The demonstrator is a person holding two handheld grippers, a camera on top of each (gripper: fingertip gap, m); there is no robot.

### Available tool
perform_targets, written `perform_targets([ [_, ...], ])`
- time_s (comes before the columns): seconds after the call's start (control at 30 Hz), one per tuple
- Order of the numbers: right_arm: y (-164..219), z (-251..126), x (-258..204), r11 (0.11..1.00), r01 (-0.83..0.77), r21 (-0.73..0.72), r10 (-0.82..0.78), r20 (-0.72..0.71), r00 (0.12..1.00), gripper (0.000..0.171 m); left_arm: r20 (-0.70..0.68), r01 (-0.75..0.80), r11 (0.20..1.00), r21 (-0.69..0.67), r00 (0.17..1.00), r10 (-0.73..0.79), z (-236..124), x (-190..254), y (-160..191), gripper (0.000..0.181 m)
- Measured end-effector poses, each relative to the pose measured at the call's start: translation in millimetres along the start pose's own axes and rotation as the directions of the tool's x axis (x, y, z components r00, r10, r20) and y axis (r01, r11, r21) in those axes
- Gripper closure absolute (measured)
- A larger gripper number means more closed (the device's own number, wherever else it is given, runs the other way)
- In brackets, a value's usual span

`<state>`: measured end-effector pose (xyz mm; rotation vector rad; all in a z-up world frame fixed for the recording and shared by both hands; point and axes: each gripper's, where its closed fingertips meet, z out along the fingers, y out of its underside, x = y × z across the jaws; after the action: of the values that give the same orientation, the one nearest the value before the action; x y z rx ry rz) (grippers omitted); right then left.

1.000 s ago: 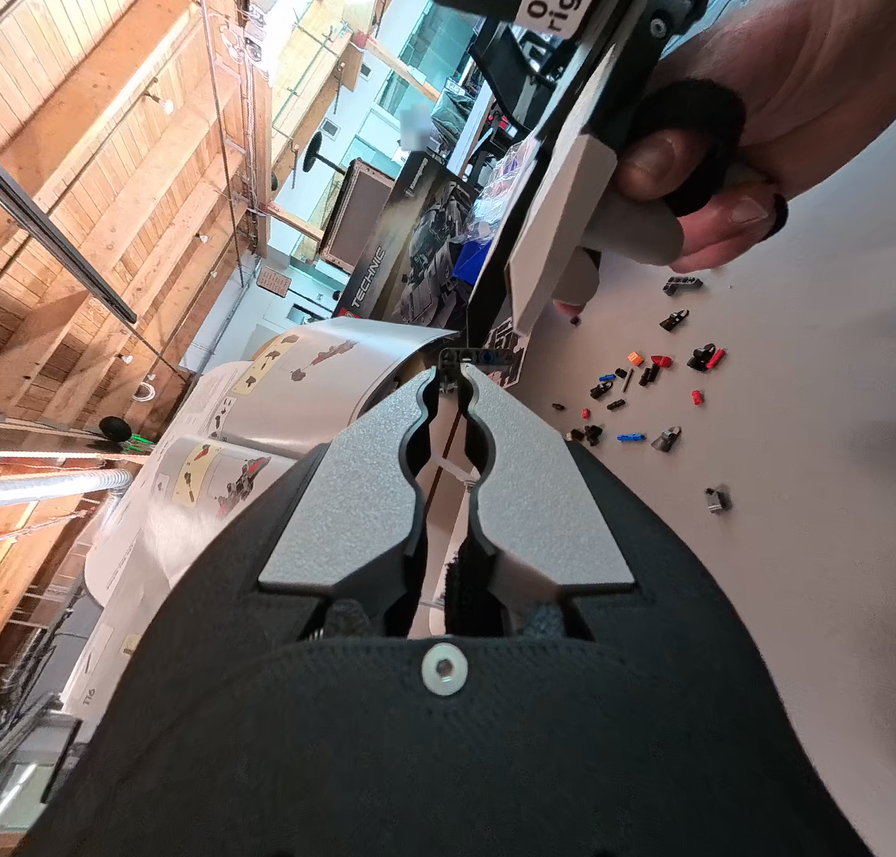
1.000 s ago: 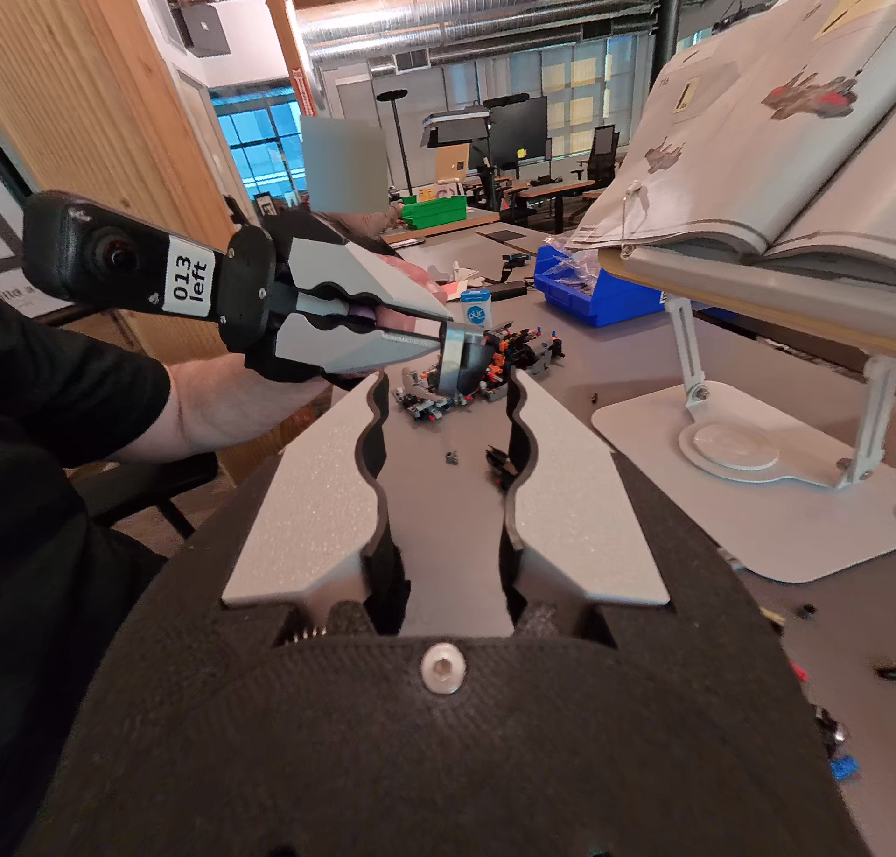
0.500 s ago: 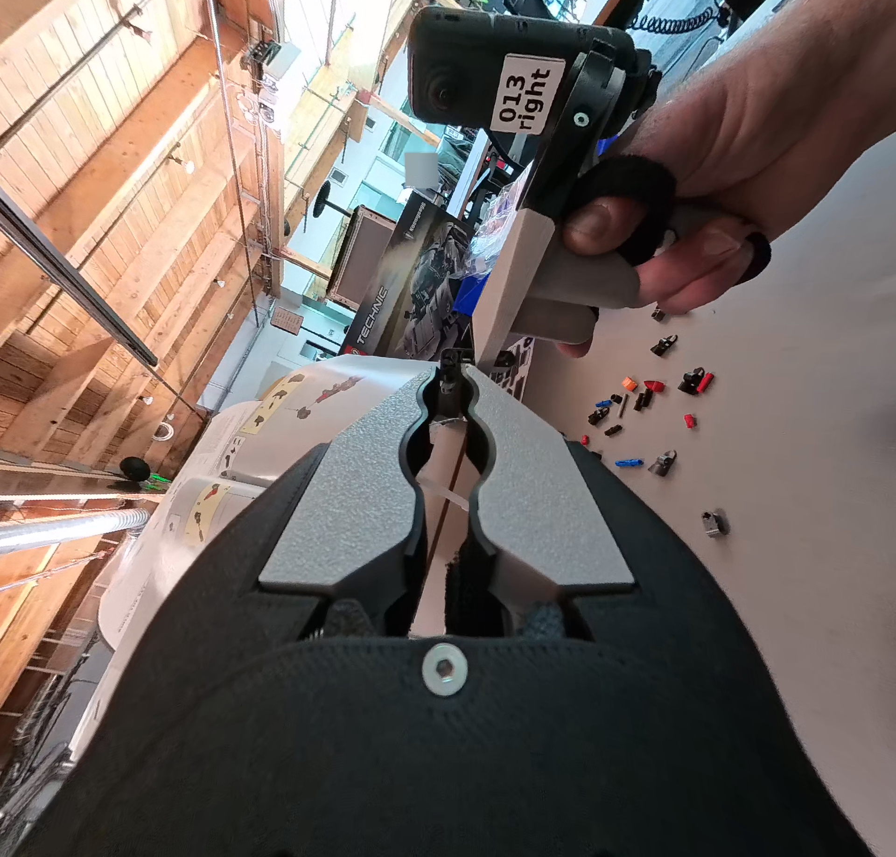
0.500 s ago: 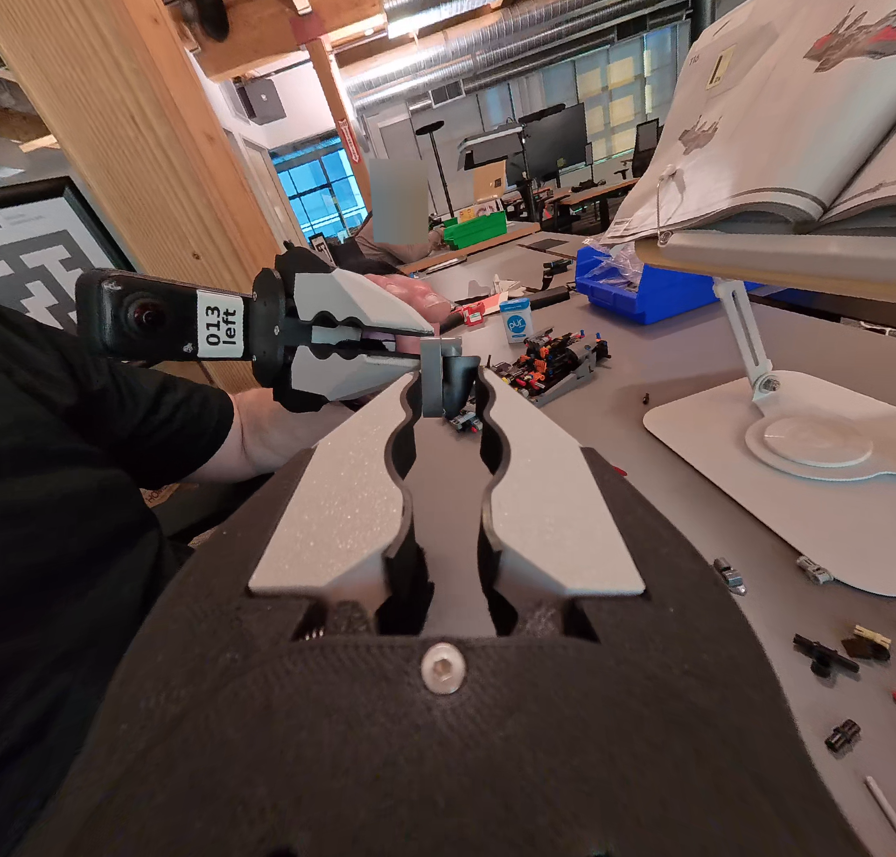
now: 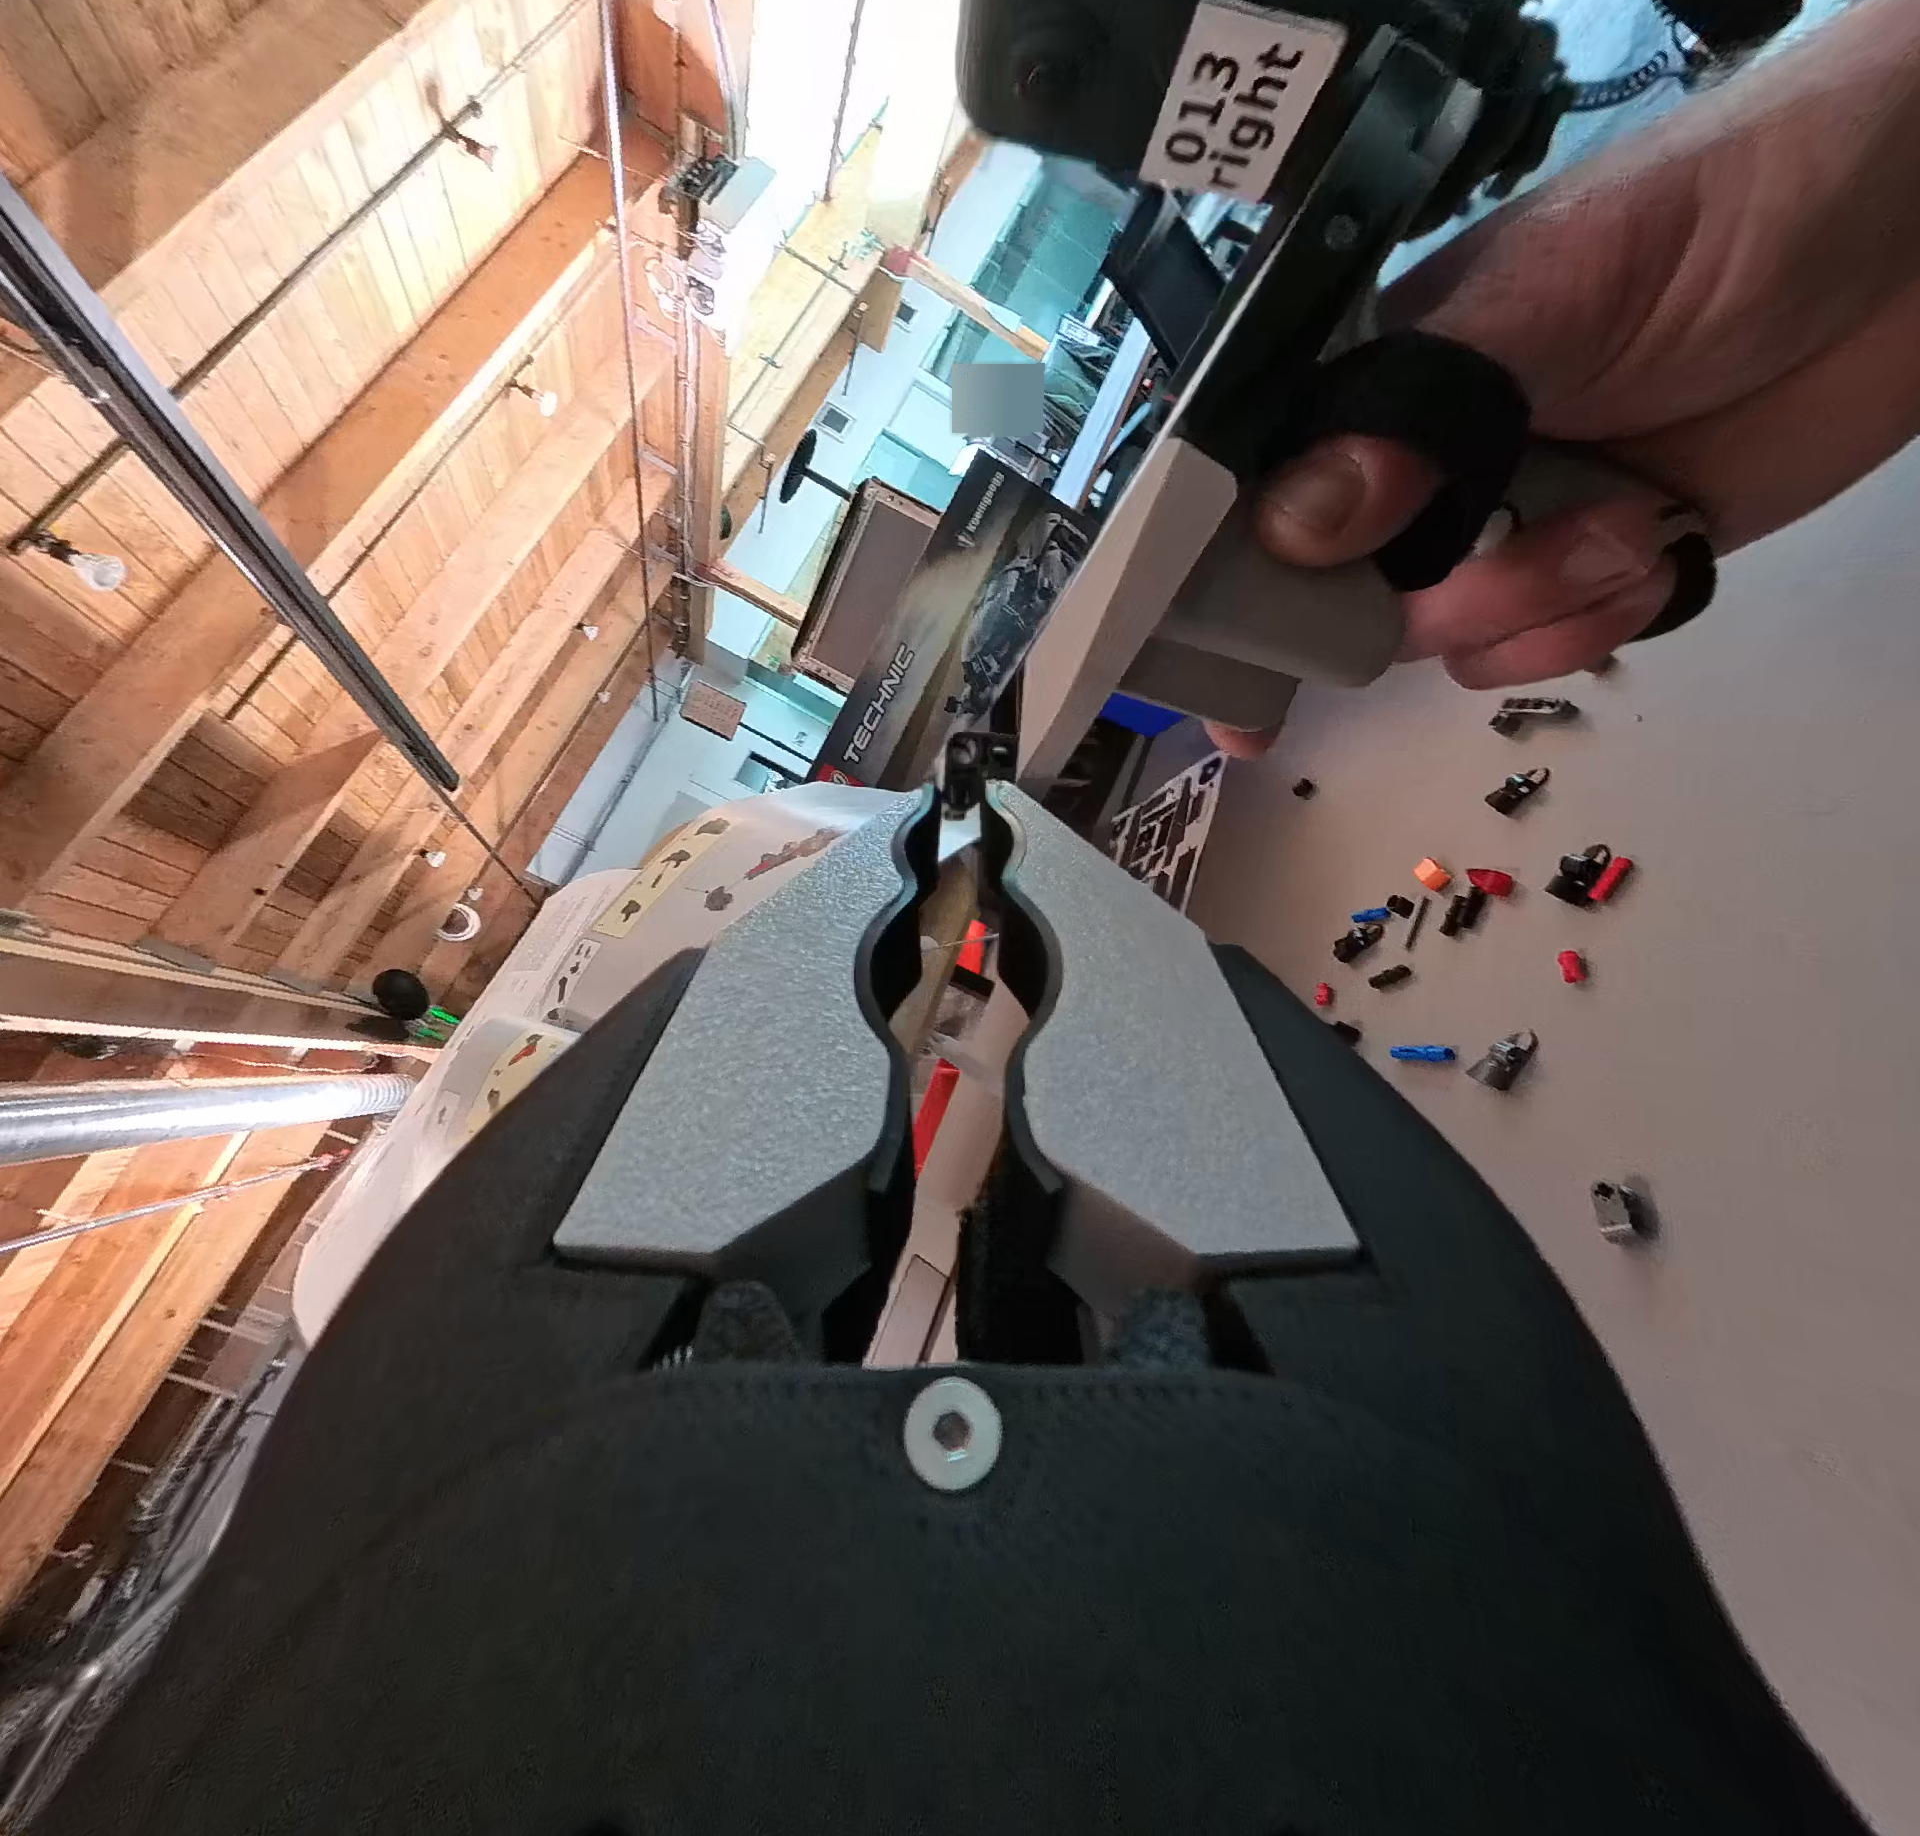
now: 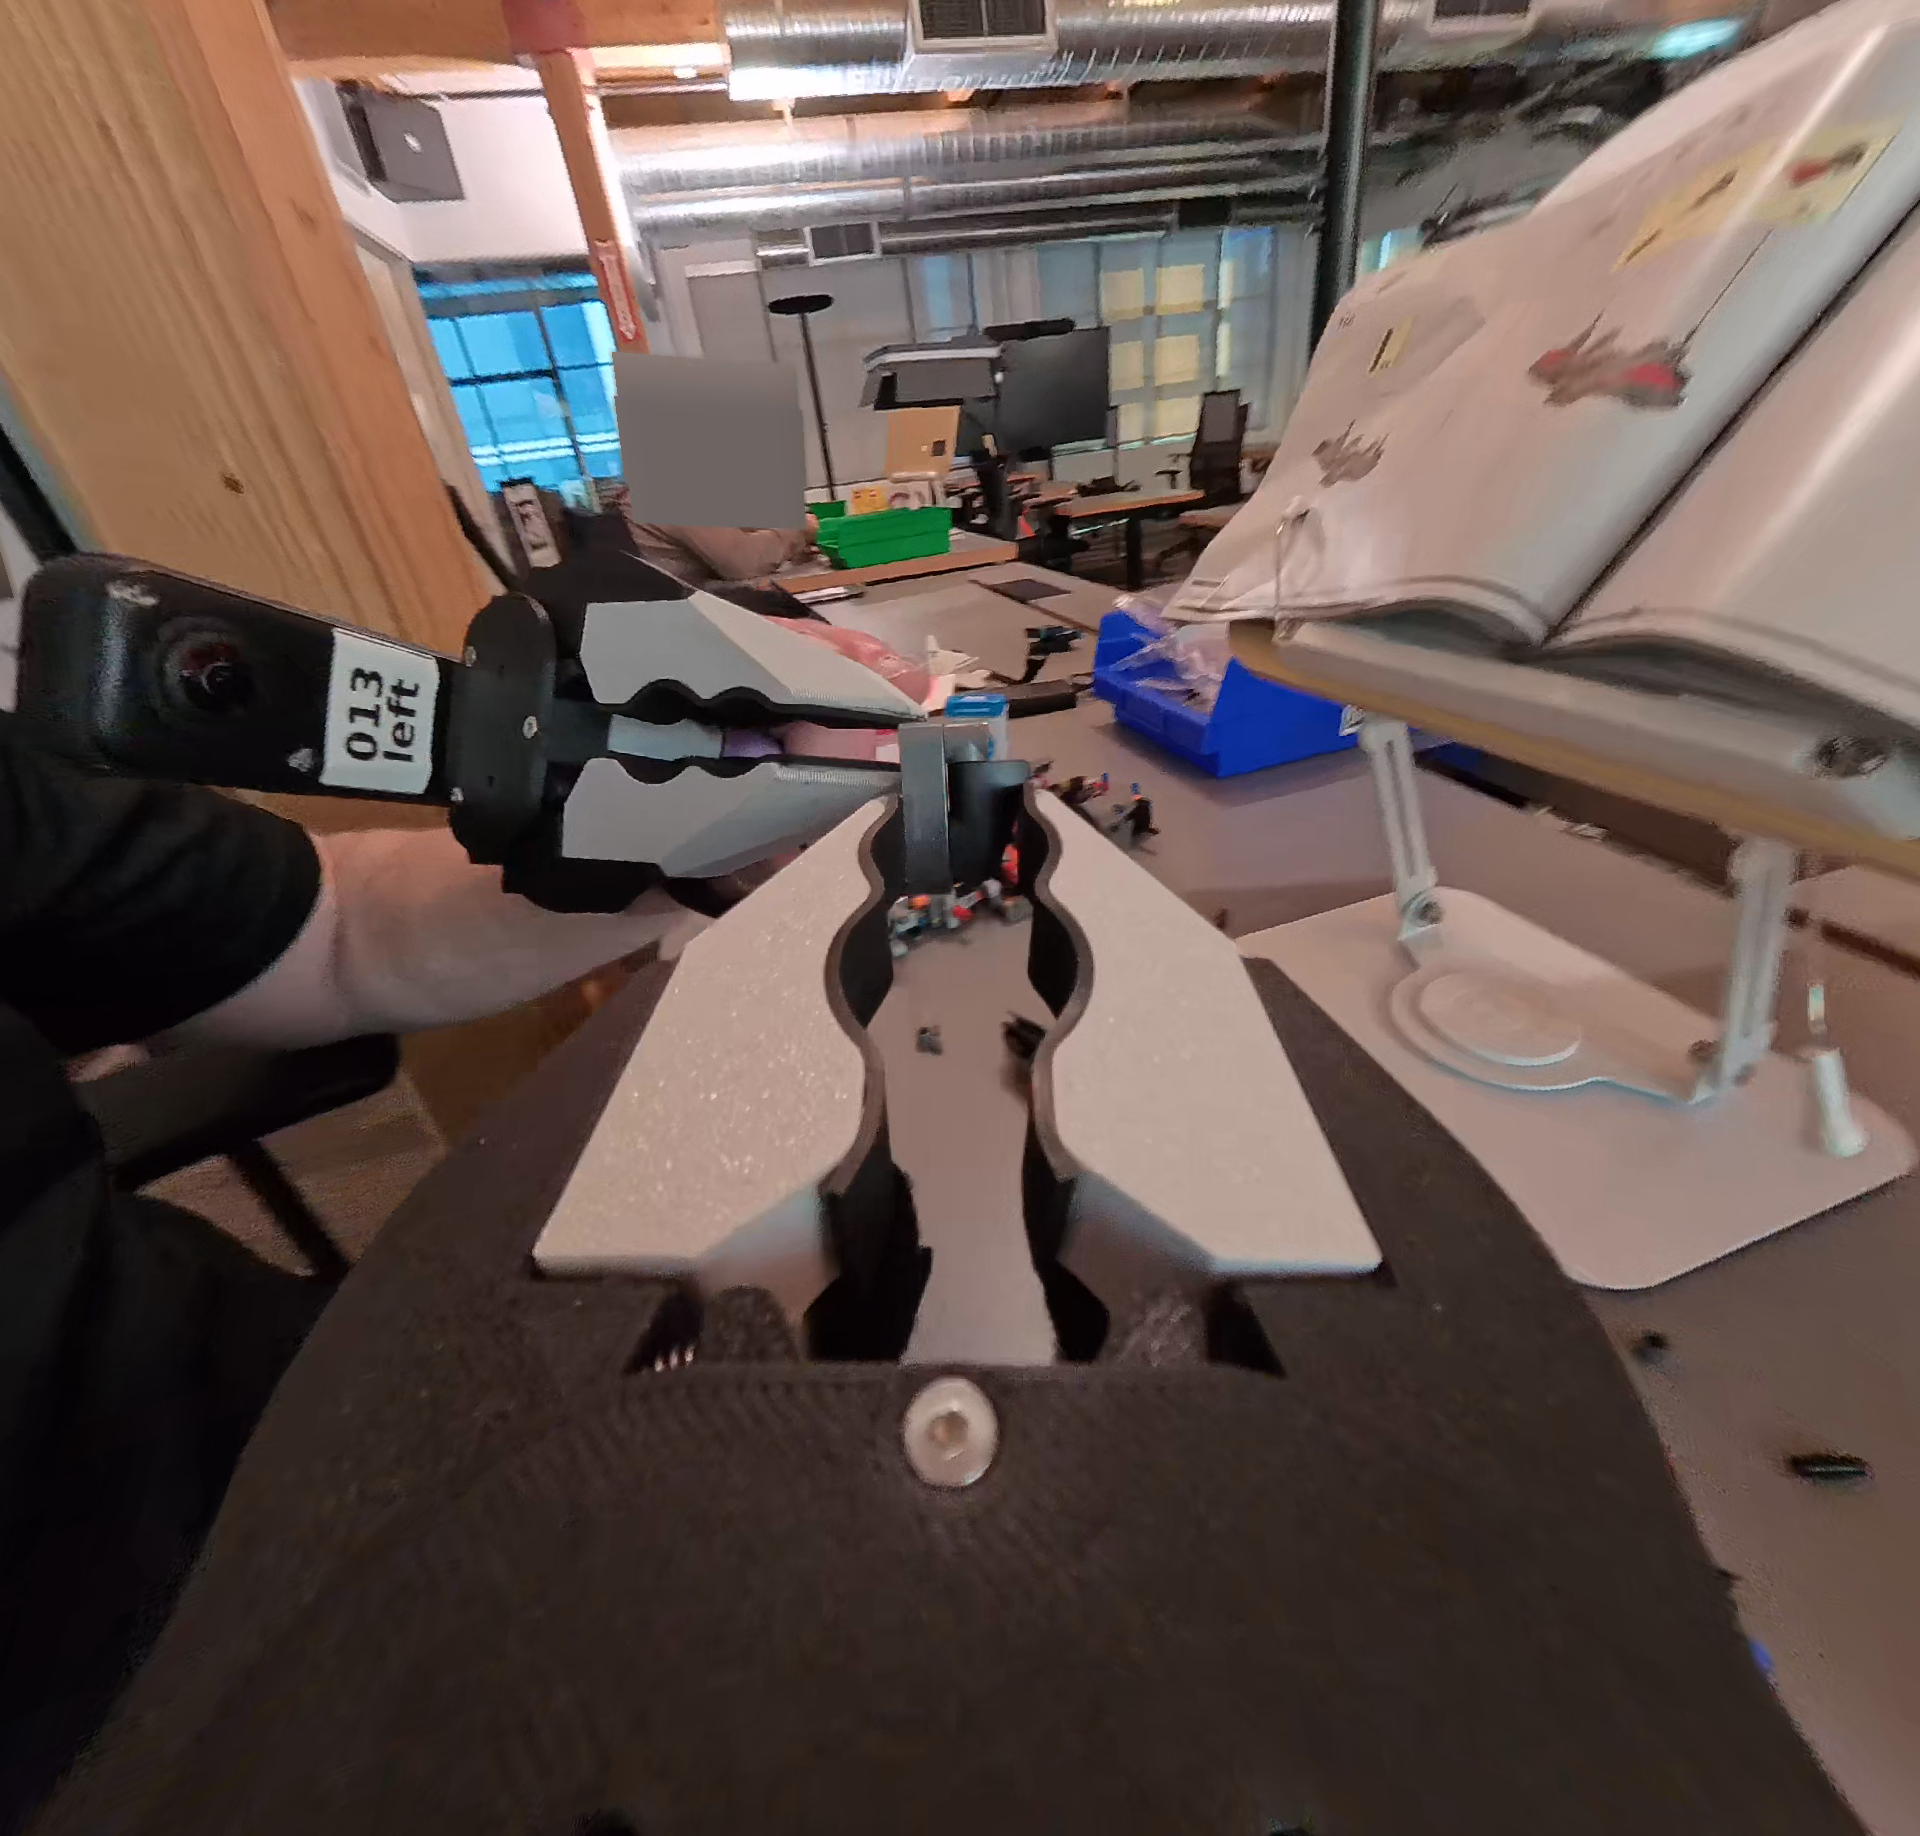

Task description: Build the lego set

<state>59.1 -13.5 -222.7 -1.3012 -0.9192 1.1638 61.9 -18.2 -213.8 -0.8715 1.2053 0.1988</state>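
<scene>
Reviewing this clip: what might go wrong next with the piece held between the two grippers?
The left gripper pinches the small grey-and-black piece only at its tips, so it may twist or drop. The right gripper has its jaws partly open around it; closing off-centre might knock it loose onto the table.

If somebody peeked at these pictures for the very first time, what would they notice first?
First, the two grippers meeting in mid-air above the grey table: the left gripper pinches a small grey-and-black lego piece, right at the tips of the right gripper. Next, the big instruction book open on its white stand at the right. Then the colourful loose pieces scattered on the table.
</scene>
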Motion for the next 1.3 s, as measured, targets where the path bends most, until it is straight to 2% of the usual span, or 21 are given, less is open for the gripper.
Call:
perform_targets([
  [0.2, -13, -4, -4, 0.981, 0.194, 0.018, -0.191, -0.102, 0.976, 0.153, 0.069, -0.04, 0.999, 0.031, 0.997, 0.037, -1, -7, -9, 0.179],
  [0.3, -17, -6, -5, 0.972, 0.233, 0.028, -0.229, -0.118, 0.966, 0.153, 0.092, -0.066, 0.997, 0.036, 0.994, 0.062, -1, -9, -12, 0.179],
  [0.63, -19, -7, -6, 0.979, 0.198, 0.045, -0.193, -0.096, 0.976, 0.153, 0.111, -0.096, 0.995, 0.029, 0.99, 0.092, -1, -9, -12, 0.173],
  [1.3, -13, -3, -11, 0.99, 0.136, 0.042, -0.134, -0.05, 0.99, 0.153, 0.097, -0.1, 0.995, 0.016, 0.991, 0.098, -3, -7, -12, 0.178],
])
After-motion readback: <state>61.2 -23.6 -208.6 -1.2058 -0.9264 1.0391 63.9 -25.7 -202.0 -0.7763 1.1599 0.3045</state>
